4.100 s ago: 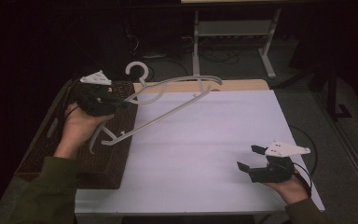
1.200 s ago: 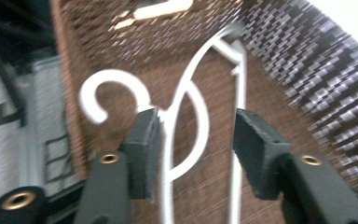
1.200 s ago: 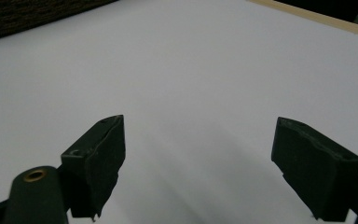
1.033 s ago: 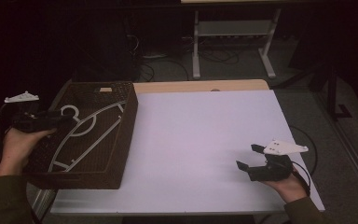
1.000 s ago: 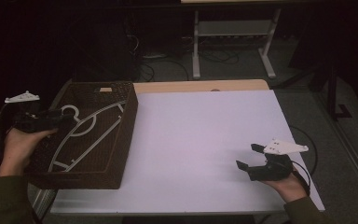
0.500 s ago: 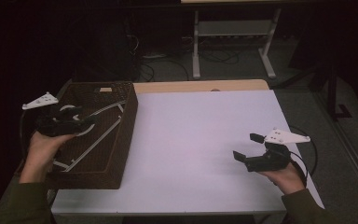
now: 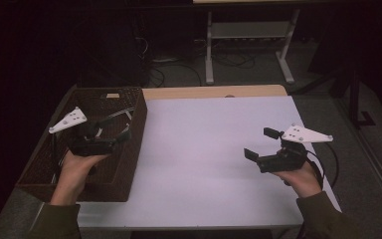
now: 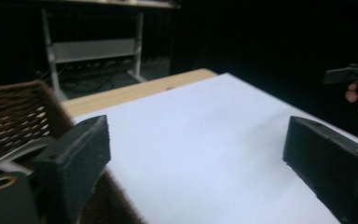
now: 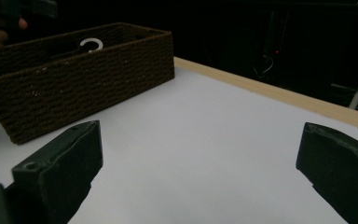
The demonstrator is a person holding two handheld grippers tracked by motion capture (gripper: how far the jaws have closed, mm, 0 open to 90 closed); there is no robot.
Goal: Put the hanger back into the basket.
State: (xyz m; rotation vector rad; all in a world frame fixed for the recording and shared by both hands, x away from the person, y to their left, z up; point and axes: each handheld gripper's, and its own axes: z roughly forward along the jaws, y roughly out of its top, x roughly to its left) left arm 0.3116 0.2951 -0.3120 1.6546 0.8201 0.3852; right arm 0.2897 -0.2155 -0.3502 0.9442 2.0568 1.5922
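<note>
At the left end of the white table [image 7: 214,149] stands a dark woven basket [image 7: 134,124], and the left gripper [image 7: 113,133] hangs over it with its jaws spread wide and nothing between them. Inside the basket lies a white hanger [image 7: 122,113]; from above the hand and gripper cover most of it, leaving a pale bar, while the right gripper view catches its hook [image 9: 91,45] above the rim. The rest of its shape cannot be made out. The right gripper [image 7: 262,144] is held above the table's right side, well apart from the basket, its jaws also wide apart and empty. The room behind is too dark to read.
</note>
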